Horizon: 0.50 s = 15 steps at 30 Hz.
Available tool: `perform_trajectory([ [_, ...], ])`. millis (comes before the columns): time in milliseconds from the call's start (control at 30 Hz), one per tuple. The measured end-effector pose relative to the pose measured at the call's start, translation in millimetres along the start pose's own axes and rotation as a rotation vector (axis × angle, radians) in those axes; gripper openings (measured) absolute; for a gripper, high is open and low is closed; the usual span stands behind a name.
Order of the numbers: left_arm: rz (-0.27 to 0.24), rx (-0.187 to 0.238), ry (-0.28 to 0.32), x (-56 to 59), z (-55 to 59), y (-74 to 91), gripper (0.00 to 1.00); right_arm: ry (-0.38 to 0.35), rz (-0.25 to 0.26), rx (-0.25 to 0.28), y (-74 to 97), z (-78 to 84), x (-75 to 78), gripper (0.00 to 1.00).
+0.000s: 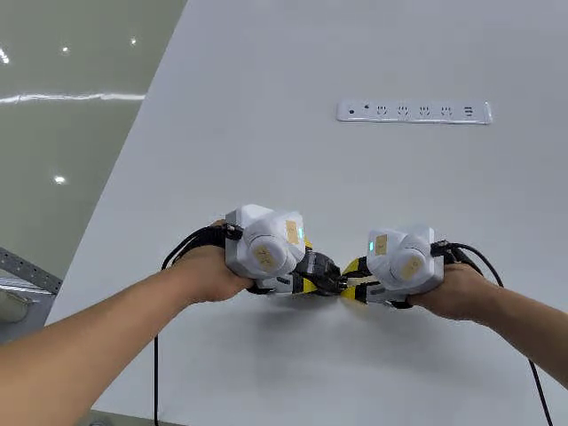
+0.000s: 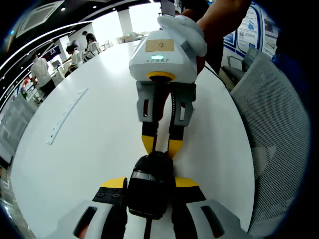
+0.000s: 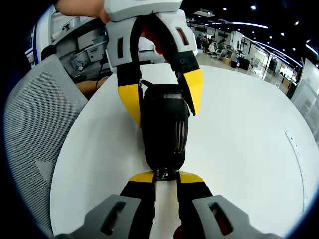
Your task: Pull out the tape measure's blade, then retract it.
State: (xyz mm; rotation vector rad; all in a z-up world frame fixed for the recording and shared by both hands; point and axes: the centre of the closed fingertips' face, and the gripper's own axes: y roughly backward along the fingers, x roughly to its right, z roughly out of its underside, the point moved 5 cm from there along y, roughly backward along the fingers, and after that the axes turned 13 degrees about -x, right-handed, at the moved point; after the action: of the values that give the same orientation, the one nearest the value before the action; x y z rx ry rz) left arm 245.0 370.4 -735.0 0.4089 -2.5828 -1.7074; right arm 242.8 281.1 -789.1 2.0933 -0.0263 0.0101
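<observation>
Your left gripper [image 1: 312, 273] sits at lower centre-left of the head view and your right gripper [image 1: 348, 280] at lower centre-right, their tips meeting nose to nose over the white table [image 1: 311, 133]. The black tape measure [image 1: 321, 269] is caught between them, just above the tabletop. In the left gripper view your own left gripper [image 2: 149, 183] rises from the bottom edge, its yellow-tipped jaws clamped on either flank of the tape measure [image 2: 149, 172], so the case is firmly held. Your right gripper [image 2: 161, 145] comes down from the top of that view, tips touching the case's far end. In the right gripper view your right gripper [image 3: 160, 178] has its jaws drawn almost together on the small metal blade tip [image 3: 160, 174] at the near end of the tape measure [image 3: 164, 129], and your left gripper [image 3: 162, 99] straddles the case from the top of the frame. No length of blade shows between case and tip. A white power strip [image 1: 413, 111] lies on the table at the upper right of the head view, well apart from your hands. A grey mesh chair [image 2: 279, 114] stands at the table's edge.
</observation>
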Motion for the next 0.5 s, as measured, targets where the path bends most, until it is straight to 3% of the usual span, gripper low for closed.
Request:
perform_trajectory([
  [500, 0.013, -0.01, 0.004, -3.0, 1.0, -1.5, 0.28, 0.005, 0.011, -0.002, 2.3, 0.5, 2.0, 0.11],
])
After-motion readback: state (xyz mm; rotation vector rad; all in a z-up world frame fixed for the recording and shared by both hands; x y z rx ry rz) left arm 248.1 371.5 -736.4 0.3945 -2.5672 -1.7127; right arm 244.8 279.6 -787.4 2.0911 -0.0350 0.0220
